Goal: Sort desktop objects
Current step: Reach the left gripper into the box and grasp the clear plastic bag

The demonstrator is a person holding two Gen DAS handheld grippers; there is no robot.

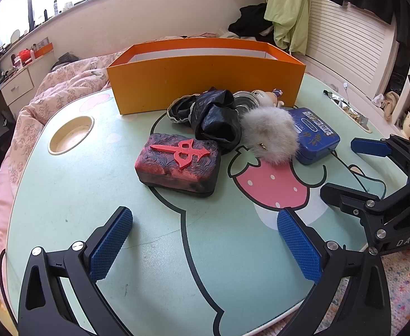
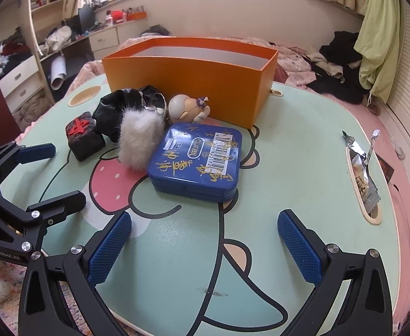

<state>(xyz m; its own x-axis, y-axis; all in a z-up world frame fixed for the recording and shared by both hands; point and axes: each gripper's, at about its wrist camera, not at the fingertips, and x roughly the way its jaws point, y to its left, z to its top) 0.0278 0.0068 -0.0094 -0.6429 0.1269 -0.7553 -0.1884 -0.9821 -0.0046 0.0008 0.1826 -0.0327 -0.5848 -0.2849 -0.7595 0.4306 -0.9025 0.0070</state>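
An orange box (image 1: 205, 81) (image 2: 188, 78) stands open-topped at the back of the table. In front of it lie a red-and-black block with a red symbol (image 1: 178, 165) (image 2: 84, 137), a crumpled black pouch (image 1: 213, 117) (image 2: 115, 112), a grey fur pompom (image 1: 269, 137) (image 2: 139, 140), a blue tin (image 1: 314, 134) (image 2: 196, 162), a small figurine (image 2: 189, 109) (image 1: 274, 96) and a metal ring (image 1: 244, 99). My left gripper (image 1: 205, 246) stands open before the block. My right gripper (image 2: 205, 246) hangs open just short of the blue tin, nothing between its fingers.
The pale green table (image 1: 93, 190) (image 2: 302, 168) has a round cup recess (image 1: 70, 134) at the left and a slot at the right holding a snack wrapper (image 2: 363, 168). A bed with pink bedding (image 1: 37, 103) lies behind.
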